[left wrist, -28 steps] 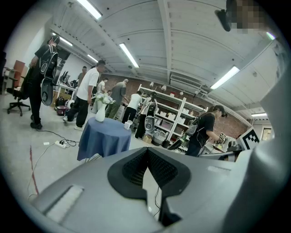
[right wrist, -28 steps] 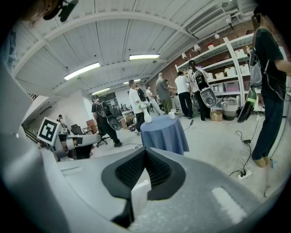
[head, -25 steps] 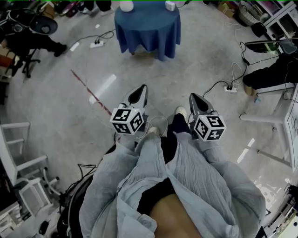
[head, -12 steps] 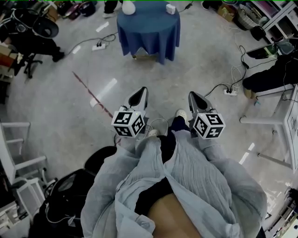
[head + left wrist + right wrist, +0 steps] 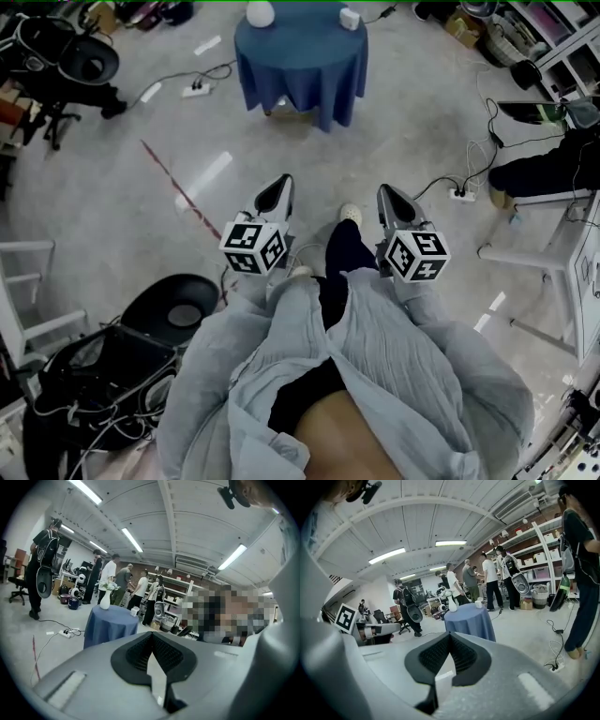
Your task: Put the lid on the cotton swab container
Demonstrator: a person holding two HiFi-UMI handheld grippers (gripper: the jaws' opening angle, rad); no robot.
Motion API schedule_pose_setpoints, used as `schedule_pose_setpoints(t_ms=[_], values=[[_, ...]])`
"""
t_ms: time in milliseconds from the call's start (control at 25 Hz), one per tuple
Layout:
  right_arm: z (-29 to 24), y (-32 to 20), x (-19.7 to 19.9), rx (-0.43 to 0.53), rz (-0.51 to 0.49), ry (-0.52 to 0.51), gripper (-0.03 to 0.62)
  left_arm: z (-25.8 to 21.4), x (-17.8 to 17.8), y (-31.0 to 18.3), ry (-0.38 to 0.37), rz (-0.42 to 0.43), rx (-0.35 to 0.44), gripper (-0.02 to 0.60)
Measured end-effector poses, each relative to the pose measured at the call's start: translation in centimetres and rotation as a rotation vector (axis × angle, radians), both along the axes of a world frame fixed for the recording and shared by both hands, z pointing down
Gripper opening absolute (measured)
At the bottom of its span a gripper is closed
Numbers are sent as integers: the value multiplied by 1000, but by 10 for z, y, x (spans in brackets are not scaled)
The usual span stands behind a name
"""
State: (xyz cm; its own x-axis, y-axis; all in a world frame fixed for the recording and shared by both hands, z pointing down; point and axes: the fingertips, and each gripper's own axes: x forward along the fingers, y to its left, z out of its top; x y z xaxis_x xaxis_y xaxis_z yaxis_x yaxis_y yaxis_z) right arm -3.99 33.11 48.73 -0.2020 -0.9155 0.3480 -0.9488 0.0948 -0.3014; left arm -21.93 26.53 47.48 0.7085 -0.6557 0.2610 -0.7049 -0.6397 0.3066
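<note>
A round table with a blue cloth (image 5: 300,52) stands ahead across the grey floor. On it are a white vase (image 5: 260,13) and a small white container (image 5: 348,17); no lid can be made out at this distance. My left gripper (image 5: 277,190) and right gripper (image 5: 391,199) are held side by side in front of the person's body, both pointing at the table. Each is shut with nothing between its pads. The left gripper view shows the table (image 5: 110,625) beyond the closed left gripper (image 5: 151,637). The right gripper view shows the table (image 5: 471,618) and the container (image 5: 478,603).
Power strips and cables (image 5: 461,194) lie on the floor right and left of the path. A black round stool (image 5: 183,309) and tangled cables sit at lower left. White frames (image 5: 539,258) stand at the right. Several people (image 5: 112,581) stand by shelves behind the table.
The person has stepped forward, one foot now ahead. The black stool and cables have slid into view at lower left. Both grippers keep the same pose, shut.
</note>
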Motion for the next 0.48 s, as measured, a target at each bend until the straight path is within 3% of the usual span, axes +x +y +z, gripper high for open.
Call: schedule_pose_setpoints(t_ms=[480], values=[[-10, -119, 84, 13, -74, 28, 2, -21, 85, -114, 18, -24, 58, 17]])
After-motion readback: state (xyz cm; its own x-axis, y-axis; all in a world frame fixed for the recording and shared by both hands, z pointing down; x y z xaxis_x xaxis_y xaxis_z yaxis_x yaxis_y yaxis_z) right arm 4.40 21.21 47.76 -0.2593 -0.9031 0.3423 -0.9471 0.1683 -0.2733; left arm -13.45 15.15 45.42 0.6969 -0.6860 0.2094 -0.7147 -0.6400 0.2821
